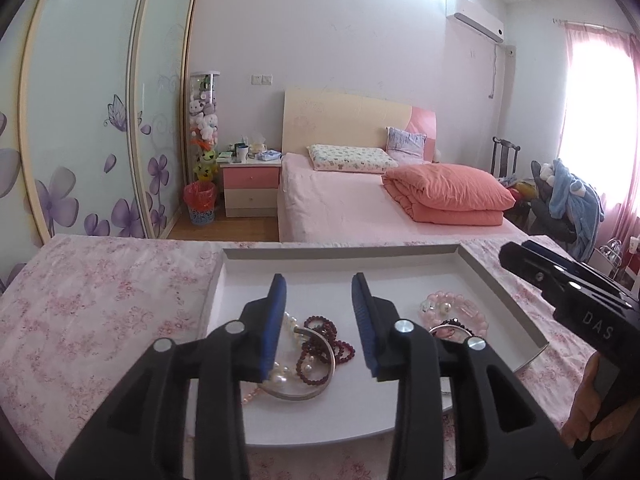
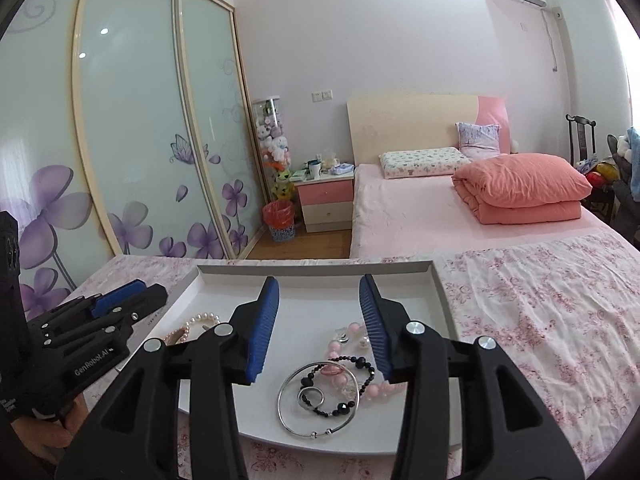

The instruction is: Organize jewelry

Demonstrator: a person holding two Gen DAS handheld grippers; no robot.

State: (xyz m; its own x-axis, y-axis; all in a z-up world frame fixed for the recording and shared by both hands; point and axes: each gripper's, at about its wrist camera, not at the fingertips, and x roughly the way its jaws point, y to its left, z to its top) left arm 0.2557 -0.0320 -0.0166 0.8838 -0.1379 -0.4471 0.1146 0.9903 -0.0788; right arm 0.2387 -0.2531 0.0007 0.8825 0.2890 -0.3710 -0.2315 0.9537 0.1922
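**Over the tray: both grippers open, nothing grabbed**

Between the left gripper (image 1: 319, 324) pads sits a dark red bead bracelet (image 1: 325, 346) tangled w/ a pearl strand (image 1: 289, 364) and a silver bangle (image 1: 316, 380), all lying on the floor of the white tray (image 1: 340, 258). Jaws are spread wide, blue pads (image 1: 276, 328) clear of everything, so it's holding nothing. Off to its right side there's a pink bead bracelet (image 1: 454, 308), further back in the tray, apart from the red pile.

Right gripper (image 2: 319, 328) same deal: wide open, empty, hovering over the tray's near half. Directly under/ahead of it is a thin silver bangle (image 2: 318, 400) w/ a black bead bracelet (image 2: 348, 384) lying across it and a small silver ring (image 2: 311, 396) inside the loop. Pink beads (image 2: 340, 344) run behind its right finger. Pearl strand (image 2: 200, 320) is off to its left, by the left gripper (image 2: 120, 300), which shows at the tray's left edge.

Tray sits on a pink floral cloth (image 2: 540, 320). Bed w/ a folded salmon quilt (image 2: 524, 192) is in the bg.
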